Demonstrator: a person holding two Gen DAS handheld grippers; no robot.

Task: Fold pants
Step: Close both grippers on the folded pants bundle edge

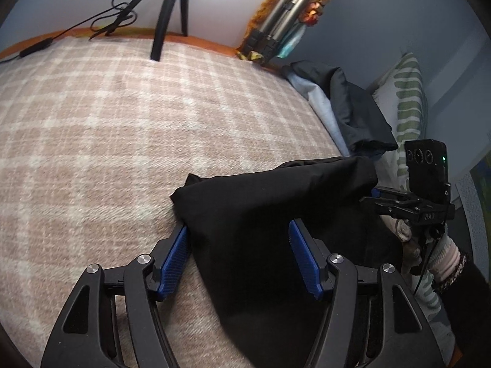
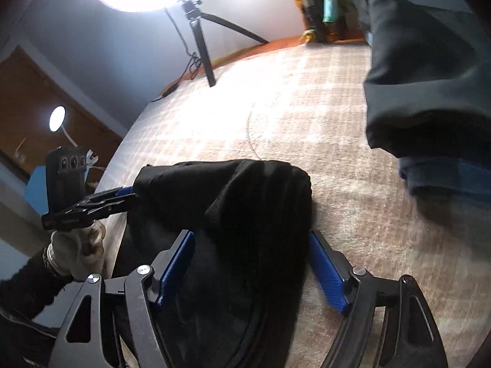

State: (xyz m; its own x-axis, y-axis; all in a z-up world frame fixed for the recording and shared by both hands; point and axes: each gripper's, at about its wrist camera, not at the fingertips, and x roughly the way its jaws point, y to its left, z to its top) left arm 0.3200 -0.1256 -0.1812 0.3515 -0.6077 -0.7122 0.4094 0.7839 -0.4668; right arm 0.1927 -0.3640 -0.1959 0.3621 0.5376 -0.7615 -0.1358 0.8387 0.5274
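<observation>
Plaid blanket (image 1: 122,122) backs the black pants (image 1: 260,214), bundled at its near edge. Your left gripper (image 1: 239,257) and right gripper (image 2: 251,263) both gape wide, straddling the cloth (nothing pinched), probably so you can pick fresh grip points.

Left gripper (image 1: 237,254) spread wide, right gripper (image 2: 251,260) likewise, both low and side by side.

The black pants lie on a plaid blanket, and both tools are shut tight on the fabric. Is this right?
Not quite. The black pants do lie on the plaid blanket, but the left tool and right tool stand open around the fabric, as each wrist view shows.
</observation>
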